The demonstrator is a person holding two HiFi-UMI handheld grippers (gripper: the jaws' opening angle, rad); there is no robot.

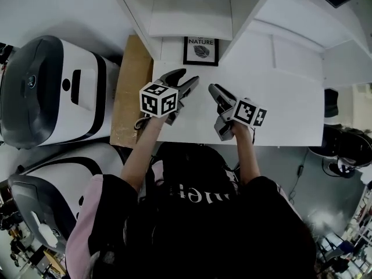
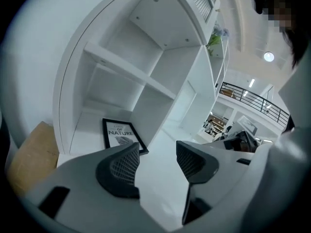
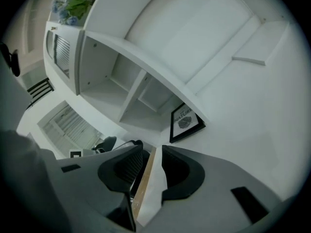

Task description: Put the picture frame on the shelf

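The black picture frame (image 1: 201, 51) with a leaf print stands in the bottom compartment of the white shelf (image 1: 192, 10), at the back of the white table (image 1: 279, 109). My left gripper (image 1: 187, 77) hovers just in front of it and slightly left, jaws wide open with nothing between them. In the left gripper view the frame (image 2: 121, 136) shows beyond the left gripper (image 2: 157, 149). My right gripper (image 1: 214, 89) sits beside the left, to the right. Its jaws stand a narrow gap apart and hold nothing. In the right gripper view the frame (image 3: 185, 122) stands past the right gripper (image 3: 152, 147).
A brown board (image 1: 131, 92) lies along the table's left edge. Two large white and dark machines (image 1: 52, 89) stand on the floor to the left. A dark chair (image 1: 343, 150) is at the right. The shelf's upper compartments (image 2: 146, 47) hold nothing that I can see.
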